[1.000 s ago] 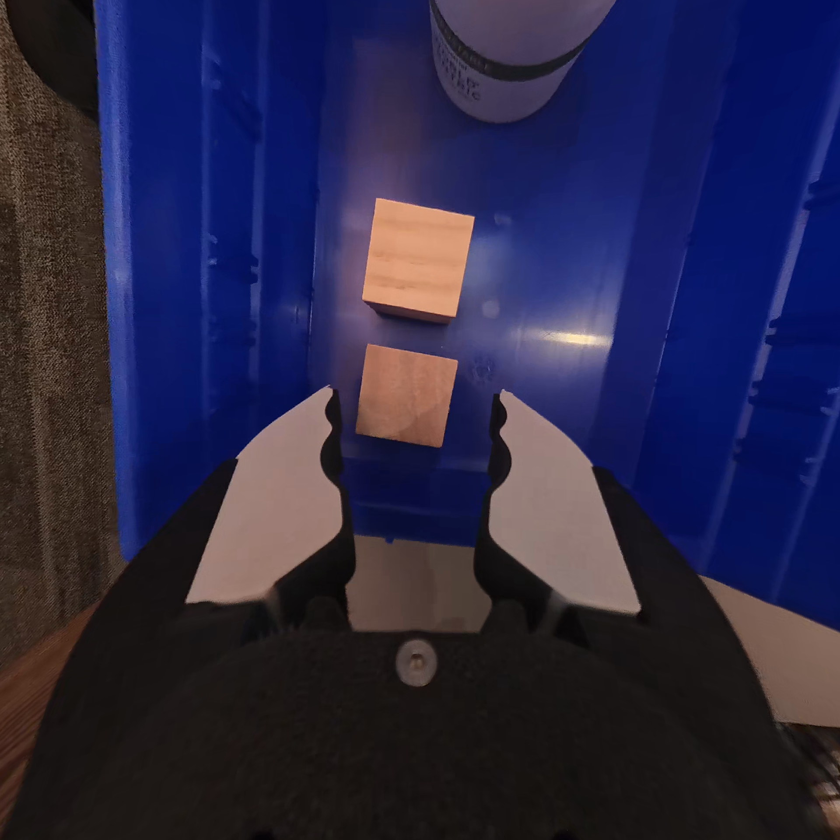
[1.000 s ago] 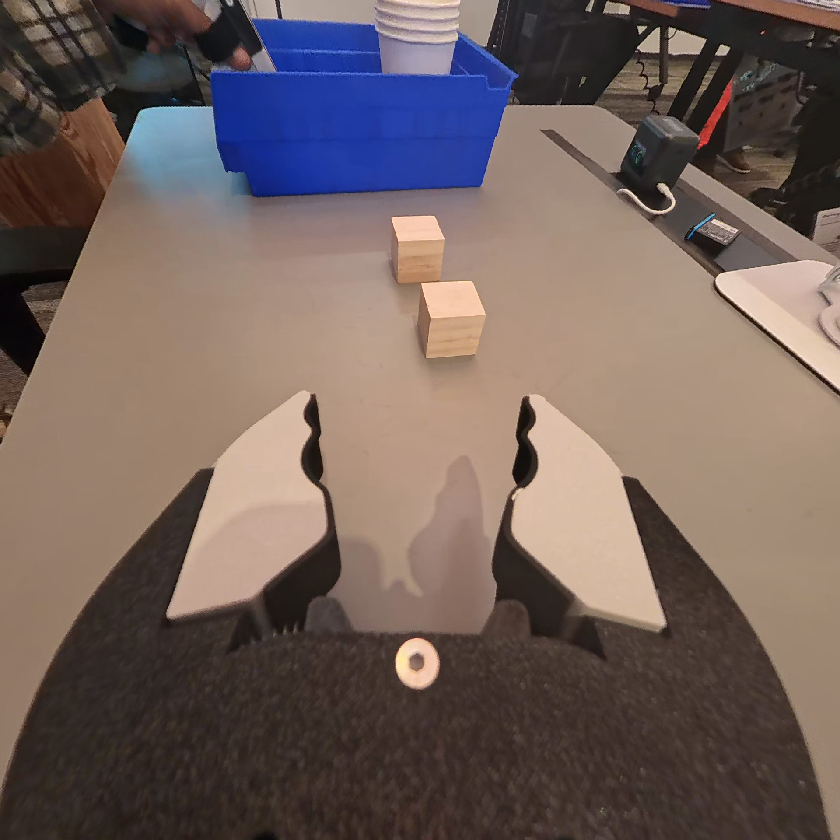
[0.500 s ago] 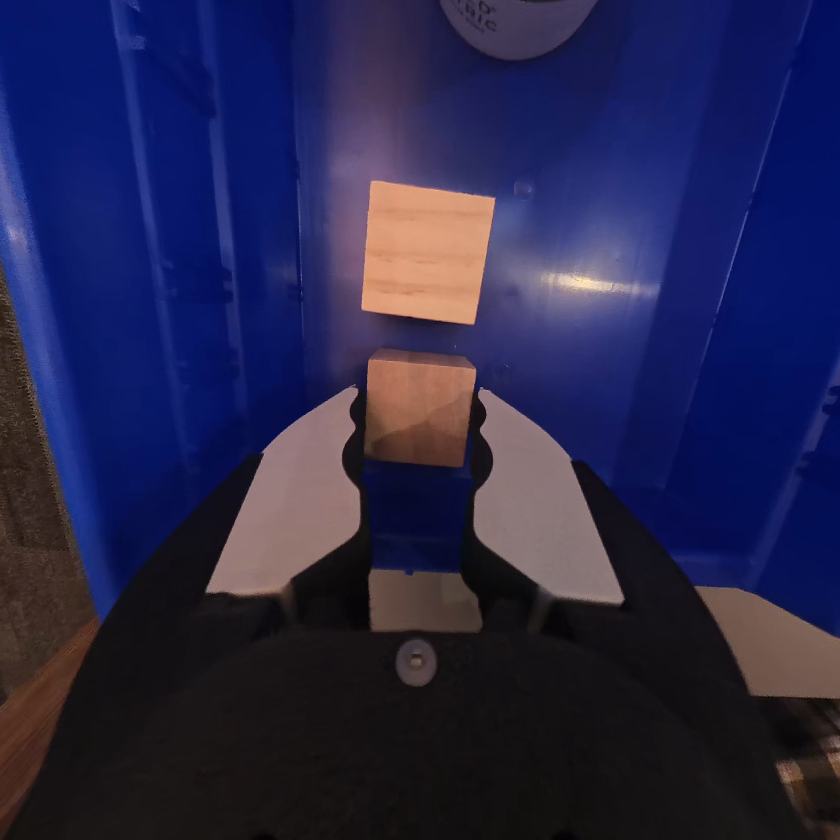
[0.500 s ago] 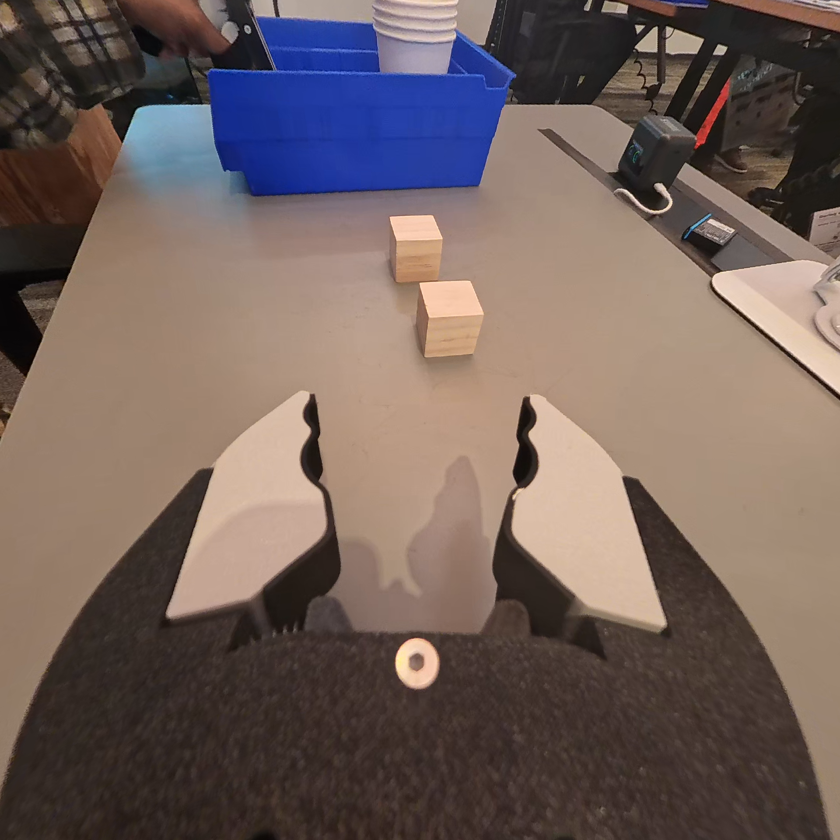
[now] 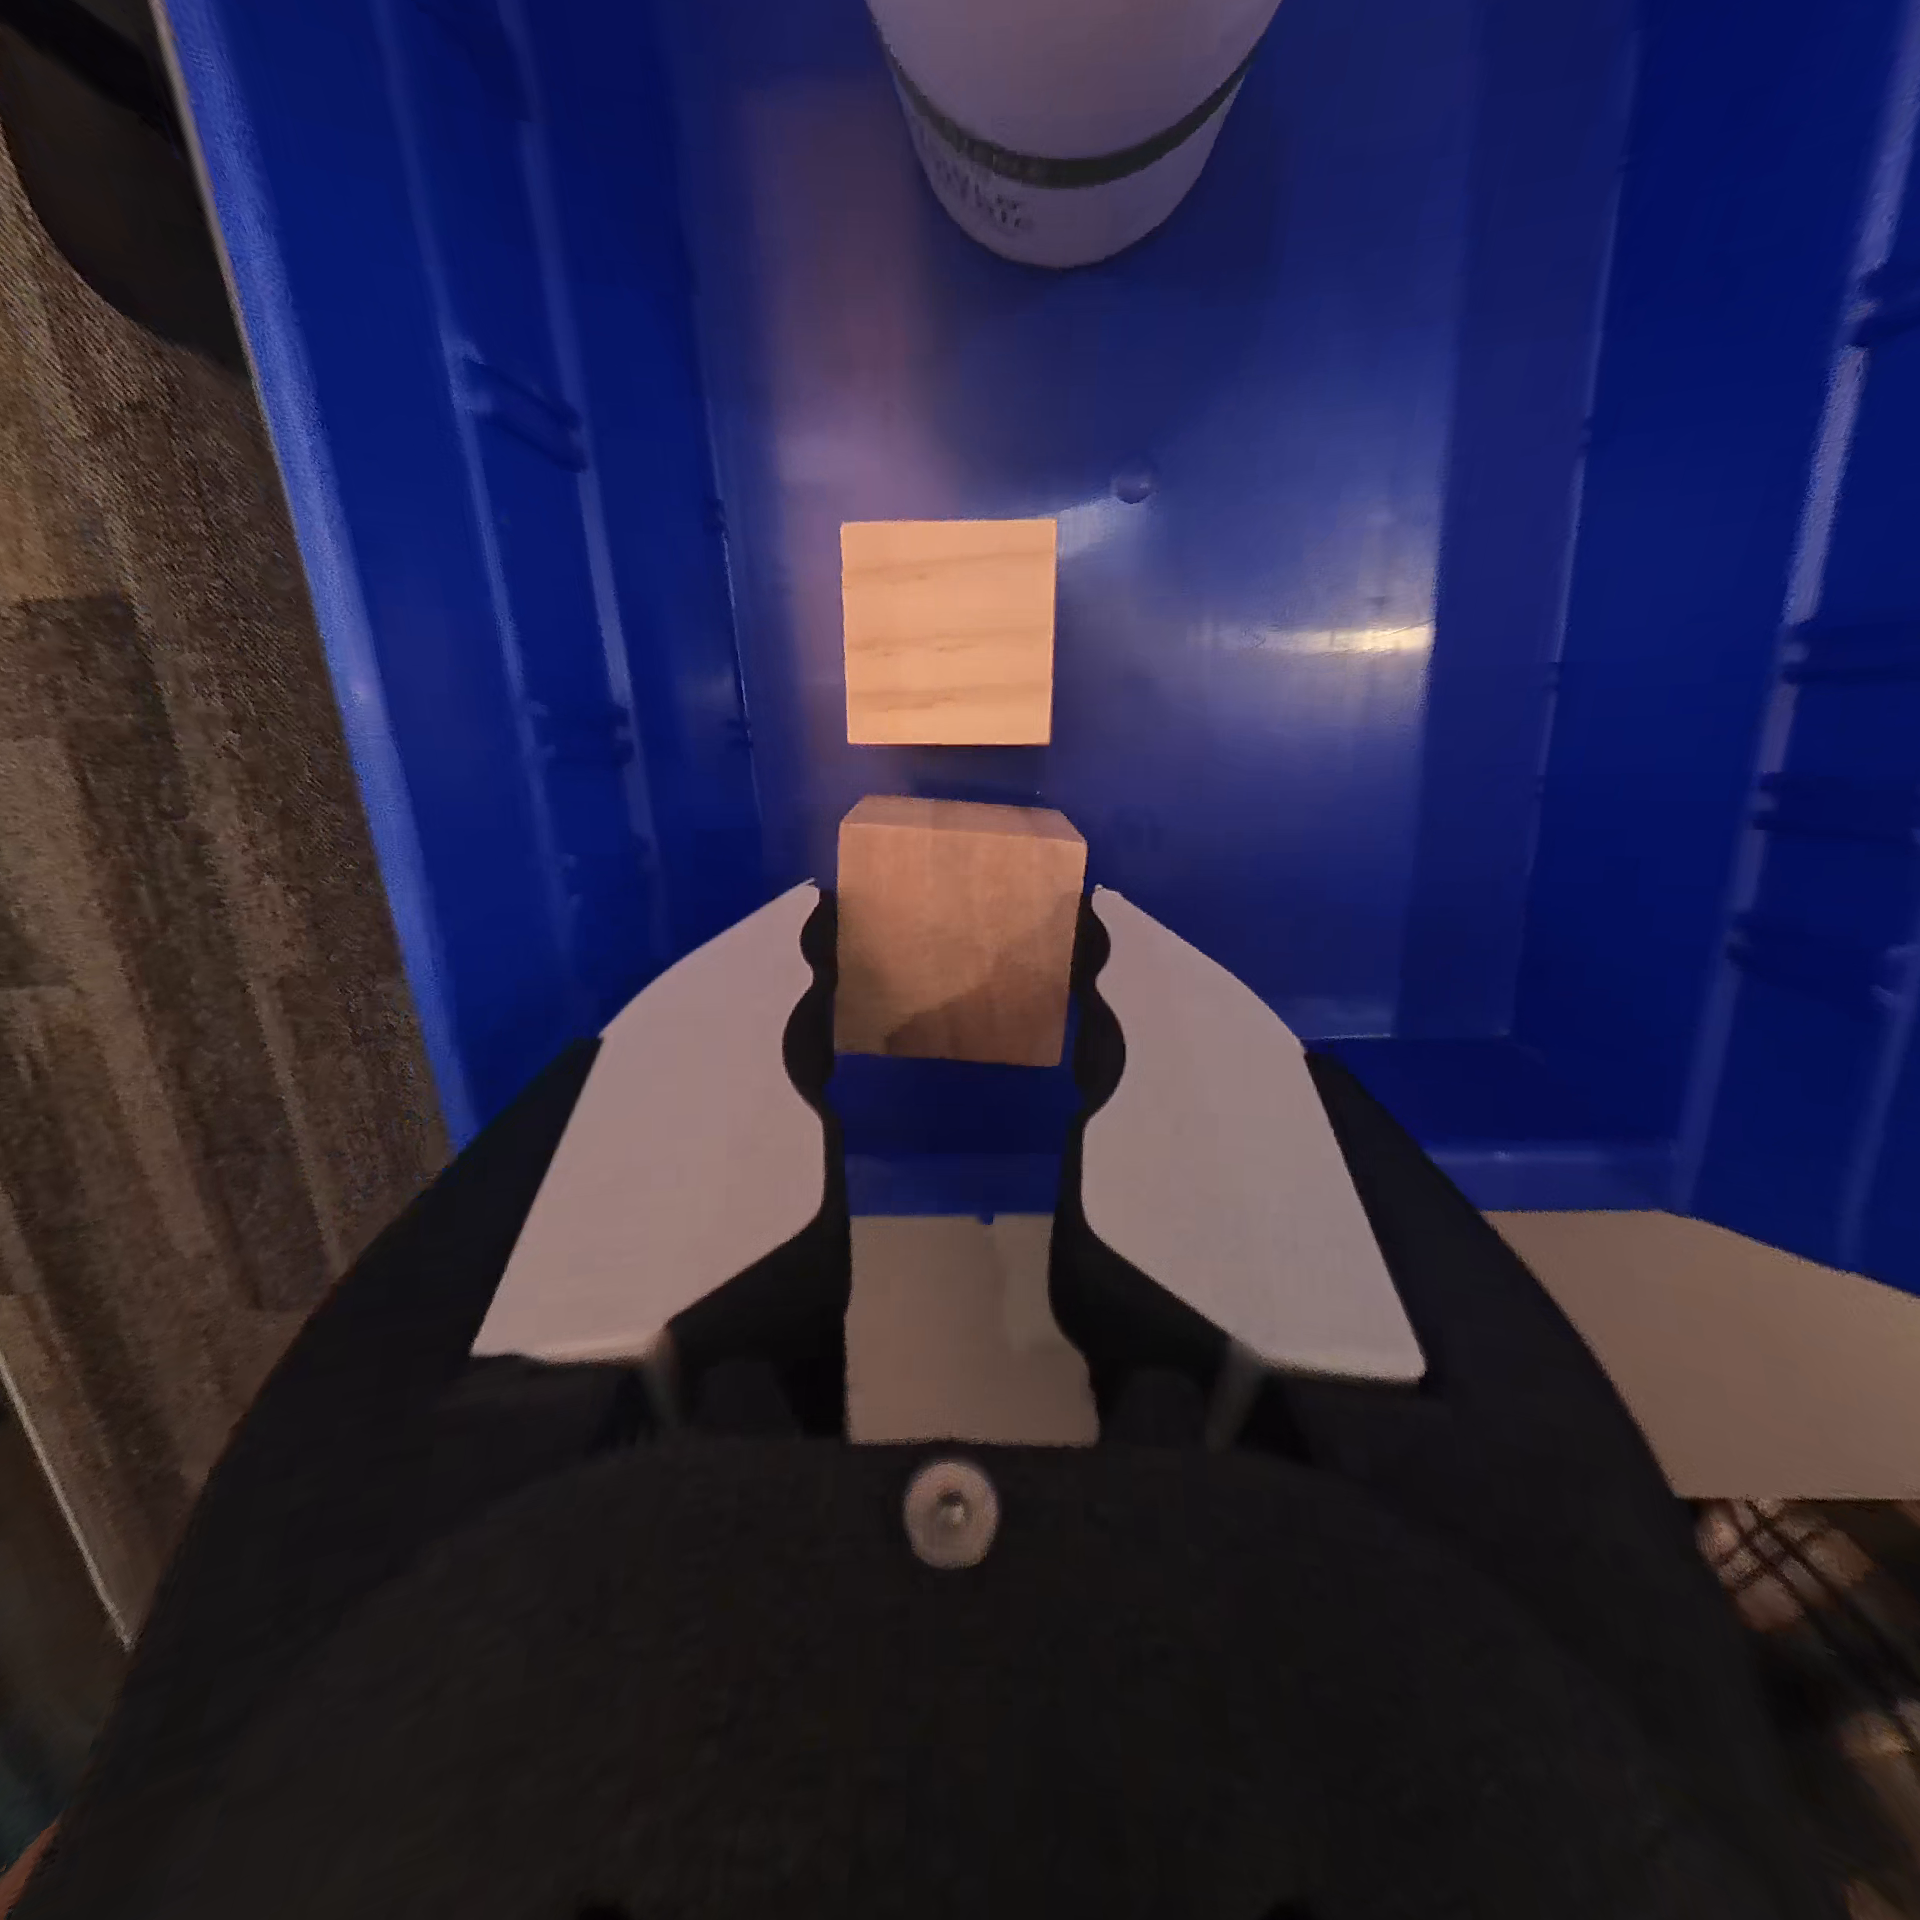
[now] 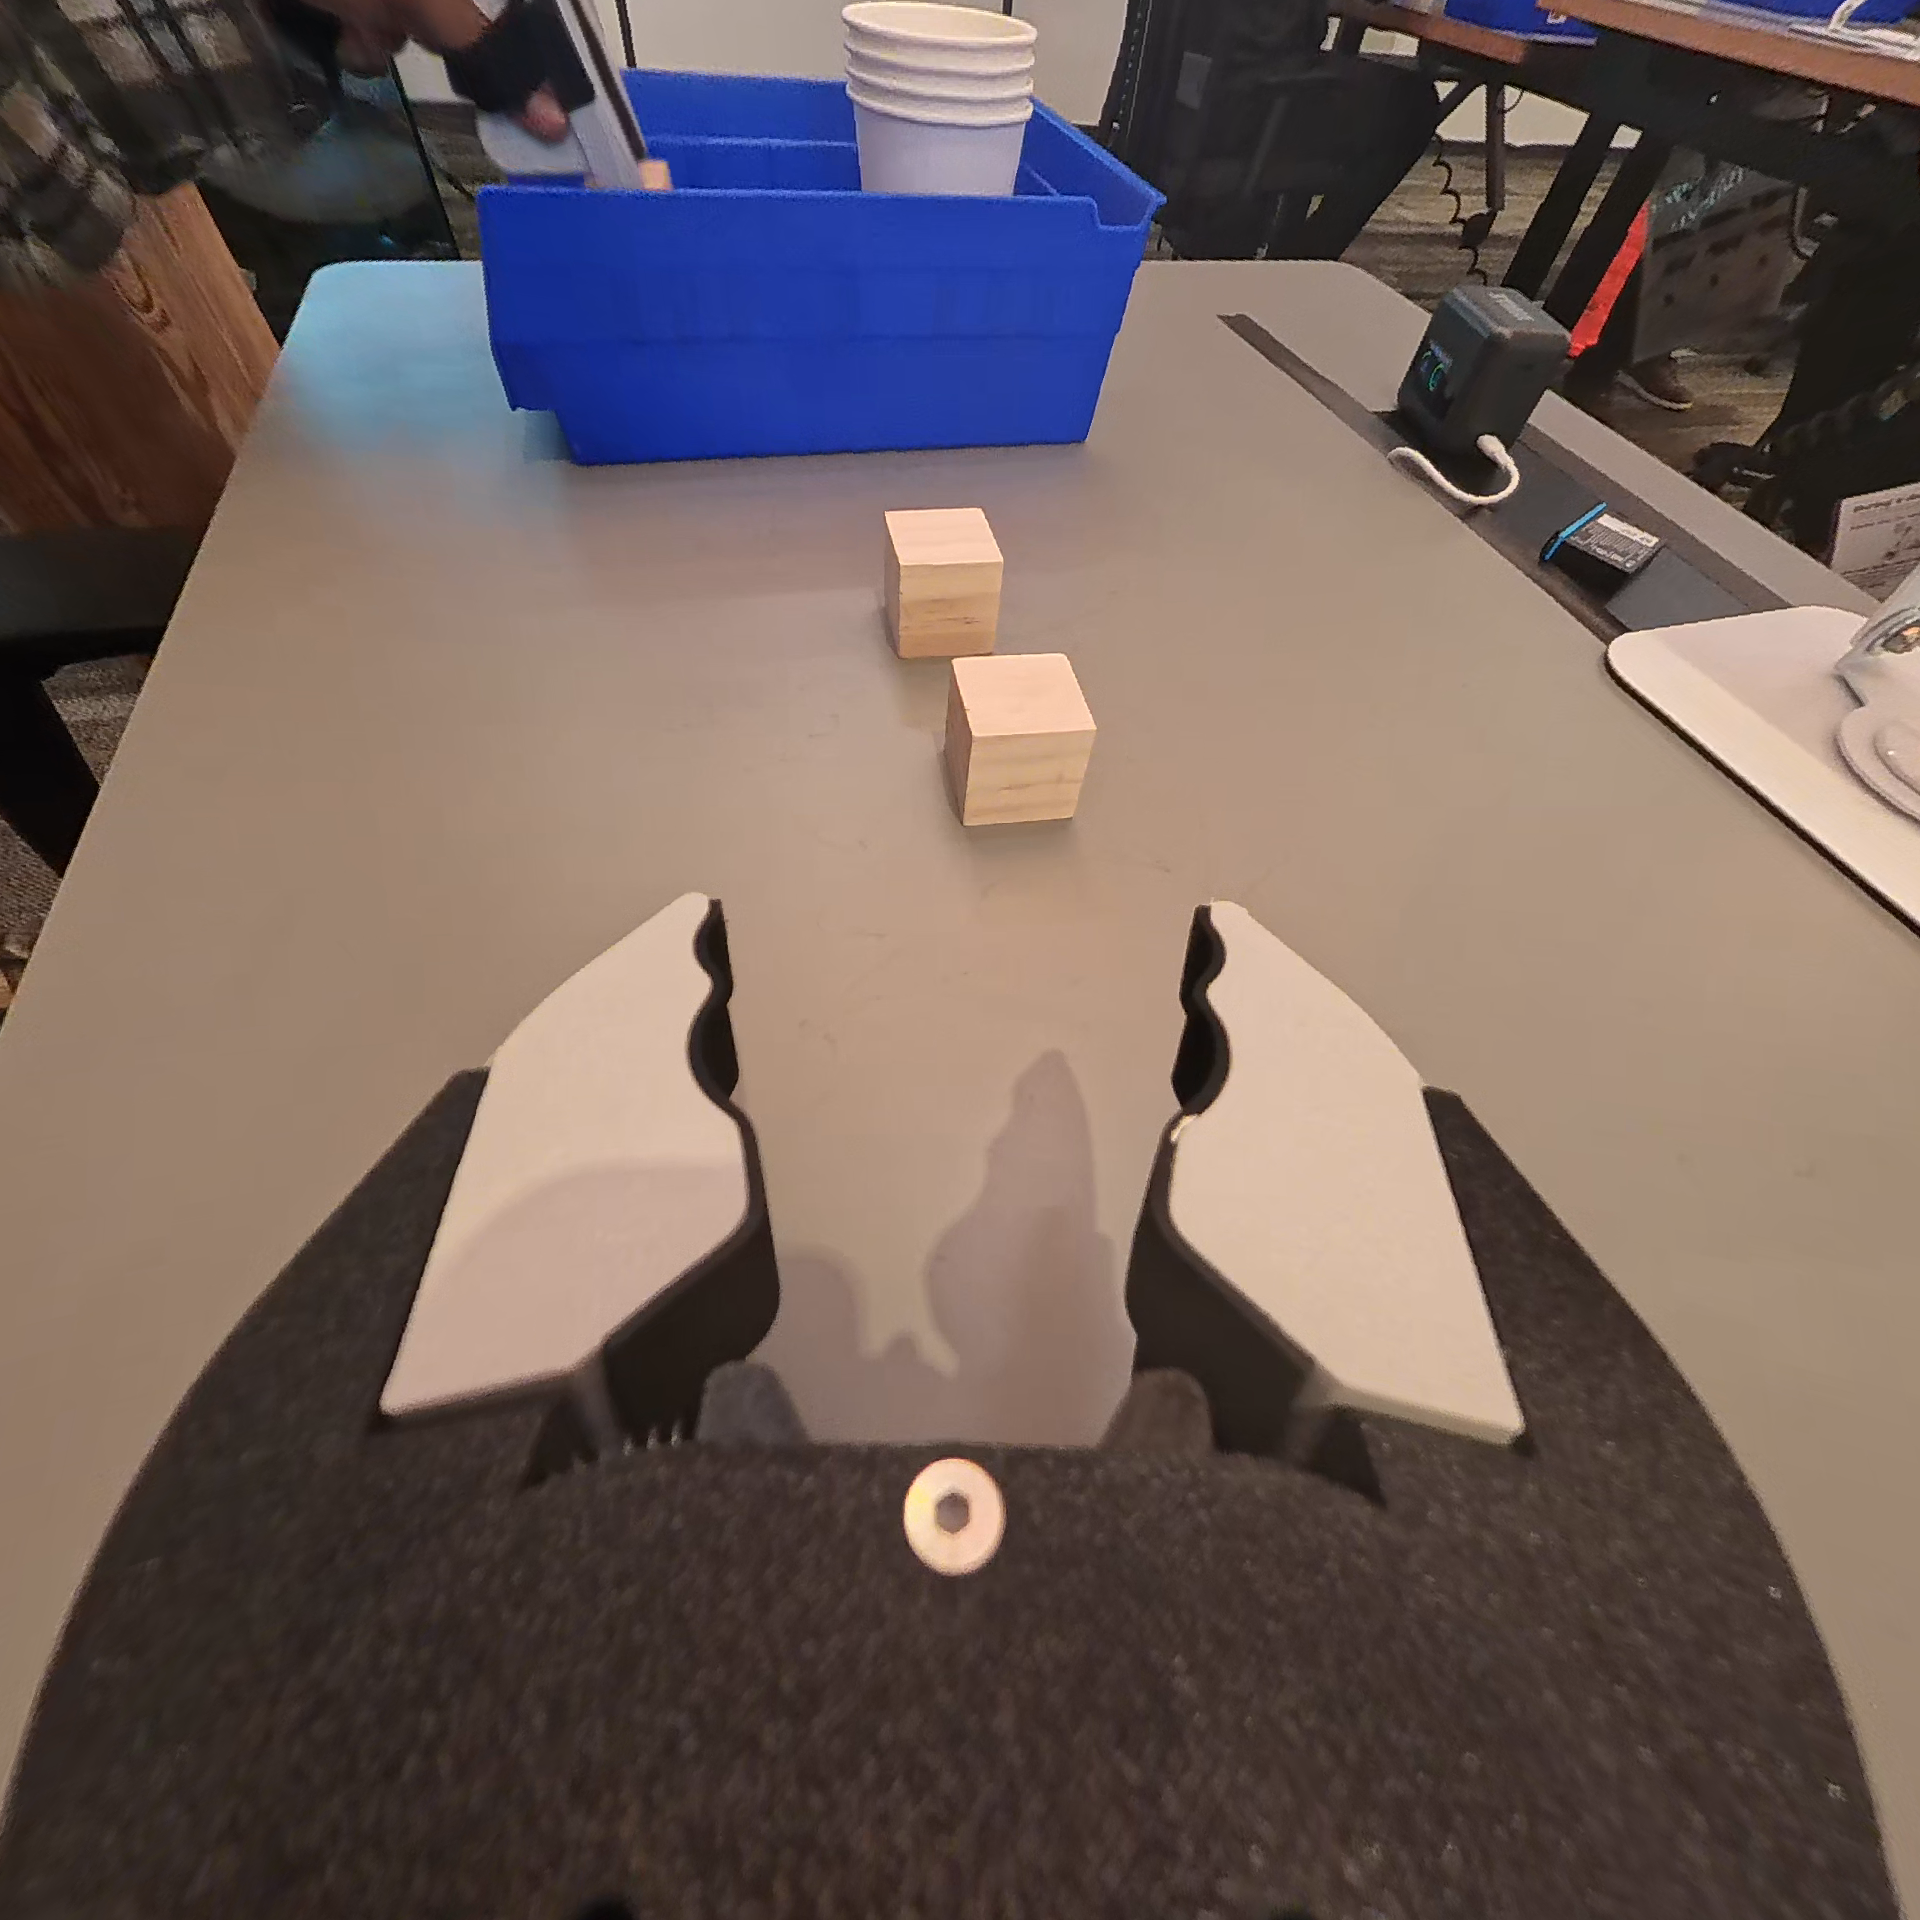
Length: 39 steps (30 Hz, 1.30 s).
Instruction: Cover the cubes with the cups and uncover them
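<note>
My left gripper (image 5: 953, 906) is shut on a wooden cube (image 5: 956, 951) and holds it above the floor of the blue bin (image 5: 1351, 540). A second cube (image 5: 948, 632) lies on the bin floor just beyond it. A stack of white paper cups (image 5: 1060, 125) stands at the bin's far end. My right gripper (image 6: 961, 925) is open and empty, low over the grey table (image 6: 468, 779). Two more cubes (image 6: 943, 582) (image 6: 1020, 740) stand on the table ahead of it. The right wrist view also shows the bin (image 6: 810, 343), the cup stack (image 6: 938, 99) and the left gripper (image 6: 597, 135).
A black device with a white cable (image 6: 1475, 374) and a small black item (image 6: 1605, 540) sit on a dark strip at the table's right side. A white pad (image 6: 1745, 707) lies at the right edge. A person's sleeve (image 6: 62, 156) is at the far left.
My left gripper closed on the nearer cube in the bin and has lifted it up off the bin floor. My right gripper has stayed open and still.
</note>
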Tool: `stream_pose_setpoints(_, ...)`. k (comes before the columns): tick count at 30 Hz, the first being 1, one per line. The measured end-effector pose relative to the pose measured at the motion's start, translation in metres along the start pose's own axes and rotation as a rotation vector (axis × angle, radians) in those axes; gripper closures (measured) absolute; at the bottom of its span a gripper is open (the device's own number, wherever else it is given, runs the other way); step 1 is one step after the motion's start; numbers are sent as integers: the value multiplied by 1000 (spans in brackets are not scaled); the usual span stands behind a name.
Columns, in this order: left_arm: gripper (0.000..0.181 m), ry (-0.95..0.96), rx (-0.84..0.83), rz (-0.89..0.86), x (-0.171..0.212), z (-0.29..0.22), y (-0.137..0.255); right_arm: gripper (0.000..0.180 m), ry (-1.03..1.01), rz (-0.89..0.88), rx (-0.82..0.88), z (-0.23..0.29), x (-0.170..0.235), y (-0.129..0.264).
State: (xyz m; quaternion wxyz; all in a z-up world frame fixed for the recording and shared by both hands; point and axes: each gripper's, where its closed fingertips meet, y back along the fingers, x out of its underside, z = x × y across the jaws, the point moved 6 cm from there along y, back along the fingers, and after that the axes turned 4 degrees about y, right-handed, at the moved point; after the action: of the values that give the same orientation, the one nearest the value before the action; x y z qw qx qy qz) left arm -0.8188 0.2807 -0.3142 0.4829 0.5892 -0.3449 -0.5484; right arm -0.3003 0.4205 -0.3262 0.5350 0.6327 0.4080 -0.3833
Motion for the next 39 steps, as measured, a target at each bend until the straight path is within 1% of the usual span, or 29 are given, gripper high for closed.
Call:
stream_pose_setpoints(4,138,-76,-21,-62,-12,-12,31,97,1,1,1,0,0,0)
stream_pose_setpoints(8,138,-203,-18,-141,-33,-45,64,97,5,-1,10,-1,-1,3)
stream_pose_setpoints(12,138,-422,35,-217,-62,-109,93,97,11,-12,32,-1,-2,11)
stream_pose_setpoints(17,138,-720,187,-278,-97,-218,109,97,8,-15,60,2,2,30)
stream_pose_setpoints(20,138,-897,256,-283,-112,-281,103,97,-1,-12,74,7,5,44)
stream_pose_setpoints(22,138,-1002,332,-273,-118,-320,94,97,-6,-13,78,12,7,54)
stream_pose_setpoints(27,138,-1218,442,-219,-126,-391,58,97,-6,4,87,22,8,73)
stream_pose_setpoints(32,138,-1333,545,-140,-118,-431,18,97,-25,28,93,27,18,83)
stream_pose_setpoints(39,138,-1399,532,-83,-107,-454,-15,97,-61,45,83,27,33,84)
